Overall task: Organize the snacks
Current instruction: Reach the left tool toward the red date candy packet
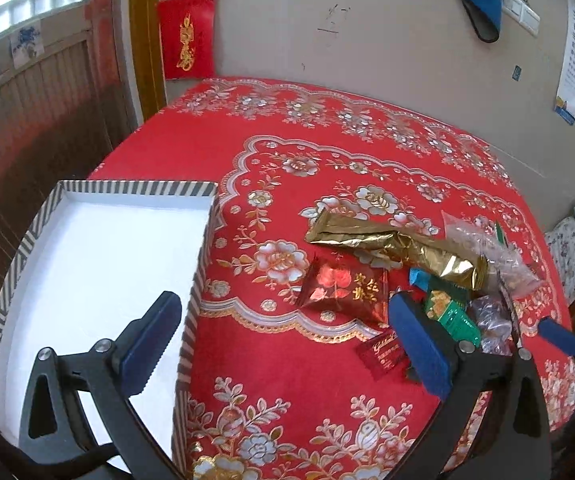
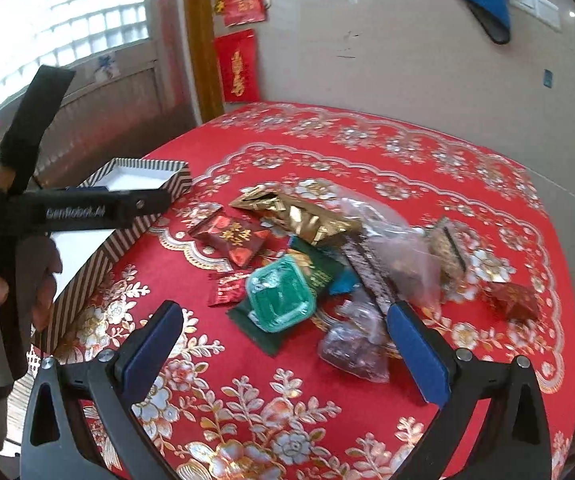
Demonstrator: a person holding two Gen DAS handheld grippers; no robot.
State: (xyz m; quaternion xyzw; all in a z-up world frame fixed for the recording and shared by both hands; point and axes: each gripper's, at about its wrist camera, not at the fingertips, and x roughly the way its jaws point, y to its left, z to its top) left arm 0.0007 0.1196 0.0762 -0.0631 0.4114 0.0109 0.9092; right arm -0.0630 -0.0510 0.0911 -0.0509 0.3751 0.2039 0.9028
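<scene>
The left tool (image 1: pixel 283 344) is held with its jaws spread wide and nothing between them; its left finger (image 1: pixel 149 344) hangs over the white floor of the striped box (image 1: pixel 99 192), while its right finger (image 1: pixel 421 346) sits over the red flowered cloth of the worktop (image 1: pixel 287 152). Ahead of this tool and to its right, the snacks are heaped together: a red foil packet (image 1: pixel 343 294) lies nearest, a long gold foil packet (image 1: pixel 395 248) just beyond it, and a small red wrapper (image 1: pixel 381 354) touches the inner side of the right finger. The right tool (image 2: pixel 283 344) is likewise spread and empty, hovering above the cloth. Directly ahead of it, between the lines of its fingers, a green square packet (image 2: pixel 279 300) rests on a dark green wrapper (image 2: pixel 319 272); a purple-brown clear bag (image 2: pixel 353 350) lies just beside its right finger (image 2: pixel 417 354). A clear plastic bag (image 2: pixel 391 248) is seen further ahead, and a dark red sweet (image 2: pixel 513 300) lies apart to the right. To the far left of this view, a hand (image 2: pixel 11 276) is seen around the left tool's handle, beside the box, which holds no snacks.
</scene>
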